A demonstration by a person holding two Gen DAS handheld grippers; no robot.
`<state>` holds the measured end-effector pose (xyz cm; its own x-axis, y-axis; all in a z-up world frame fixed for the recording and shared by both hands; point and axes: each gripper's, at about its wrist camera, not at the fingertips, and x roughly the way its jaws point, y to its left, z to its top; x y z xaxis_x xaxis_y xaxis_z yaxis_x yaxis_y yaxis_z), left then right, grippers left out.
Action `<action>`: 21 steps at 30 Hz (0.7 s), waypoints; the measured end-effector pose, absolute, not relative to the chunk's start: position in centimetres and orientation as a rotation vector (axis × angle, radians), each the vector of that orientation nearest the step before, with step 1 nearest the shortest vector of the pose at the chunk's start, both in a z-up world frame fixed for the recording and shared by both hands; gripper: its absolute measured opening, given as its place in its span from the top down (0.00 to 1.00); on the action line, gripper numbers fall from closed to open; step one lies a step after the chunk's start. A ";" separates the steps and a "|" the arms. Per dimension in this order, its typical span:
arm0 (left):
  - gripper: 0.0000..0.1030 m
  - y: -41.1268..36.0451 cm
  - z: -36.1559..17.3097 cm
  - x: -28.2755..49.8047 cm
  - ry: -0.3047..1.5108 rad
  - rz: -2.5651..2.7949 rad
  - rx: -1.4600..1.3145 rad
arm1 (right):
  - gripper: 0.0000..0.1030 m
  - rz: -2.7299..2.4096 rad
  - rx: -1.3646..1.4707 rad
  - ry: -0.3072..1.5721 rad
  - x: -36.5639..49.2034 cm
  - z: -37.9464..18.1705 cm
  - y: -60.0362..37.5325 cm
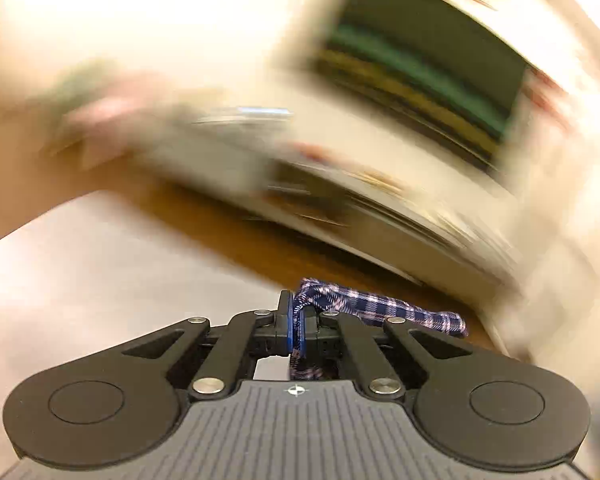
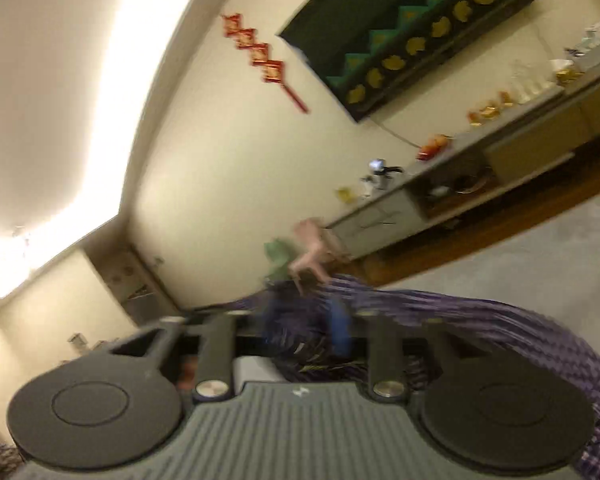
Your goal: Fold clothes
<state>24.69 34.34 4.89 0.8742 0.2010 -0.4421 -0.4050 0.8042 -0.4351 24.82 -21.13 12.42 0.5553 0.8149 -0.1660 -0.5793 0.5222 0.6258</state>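
Plaid garment [image 1: 380,306], 1, clamped by 2 hand-held grippers.

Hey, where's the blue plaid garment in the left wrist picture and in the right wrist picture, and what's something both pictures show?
Left wrist: the plaid garment is low at centre, pinched in the left gripper, a strip trailing right.
Right wrist: it sits low at centre in the right gripper, spreading to the lower right edge.
Shared landmark: the dark wall hanging with green and yellow bands, upper right.
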 end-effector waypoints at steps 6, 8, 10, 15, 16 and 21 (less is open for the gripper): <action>0.97 43.2 -1.0 19.3 0.615 0.488 -0.653 | 0.57 0.644 -0.068 0.533 25.1 10.5 -12.0; 0.97 43.3 -1.5 19.2 0.601 0.473 -0.711 | 0.57 0.635 -0.186 0.560 26.4 9.9 -8.3; 0.96 41.6 -0.3 20.5 0.563 0.417 -0.658 | 0.53 0.641 -0.297 0.597 29.0 9.2 -4.2; 0.89 37.4 1.2 21.8 0.522 0.302 -0.395 | 0.37 0.862 -0.595 0.703 33.8 6.5 4.7; 0.89 37.4 1.1 21.6 0.525 0.302 -0.389 | 0.37 0.905 -0.655 0.715 33.9 5.8 5.8; 0.89 39.2 -0.3 20.2 0.585 0.297 -0.444 | 0.74 0.845 -0.892 0.665 34.5 3.4 8.7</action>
